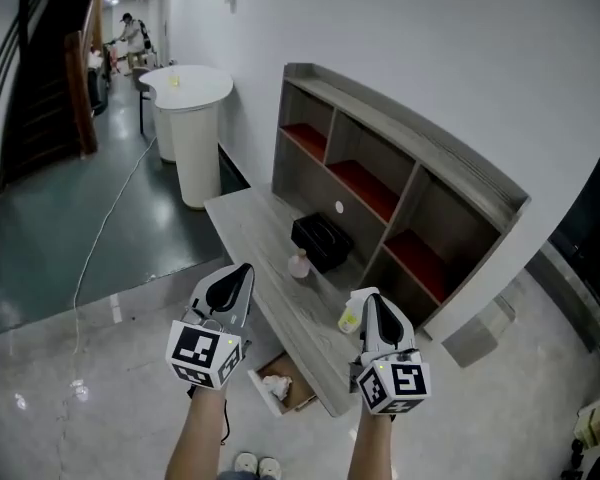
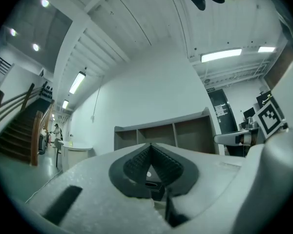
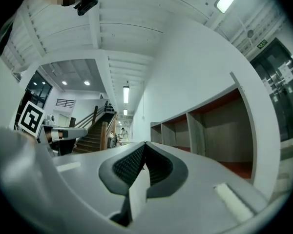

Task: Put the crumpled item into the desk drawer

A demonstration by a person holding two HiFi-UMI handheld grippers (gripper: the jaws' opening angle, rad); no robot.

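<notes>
Below the grey desk's (image 1: pixel 242 230) front edge an open drawer (image 1: pixel 302 392) sticks out, and a white crumpled item (image 1: pixel 276 386) lies inside it. Both grippers are held up above the desk's near edge and point toward the shelves. My left gripper (image 1: pixel 242 271) is shut, its ribbed pads (image 2: pixel 136 163) meeting at the tip with nothing between them. My right gripper (image 1: pixel 372 301) is shut too and holds nothing in the right gripper view (image 3: pixel 144 144). A small yellow-white thing (image 1: pixel 350 319) lies on the desk just left of the right gripper.
A black box (image 1: pixel 322 240) and a small pink object (image 1: pixel 299 265) stand mid-desk before the shelf unit (image 1: pixel 380 183) with red-floored compartments. A white round counter (image 1: pixel 192 98) stands beyond the desk's far end. A cable (image 1: pixel 100 238) runs over the floor; stairs (image 1: pixel 30 78) rise at left.
</notes>
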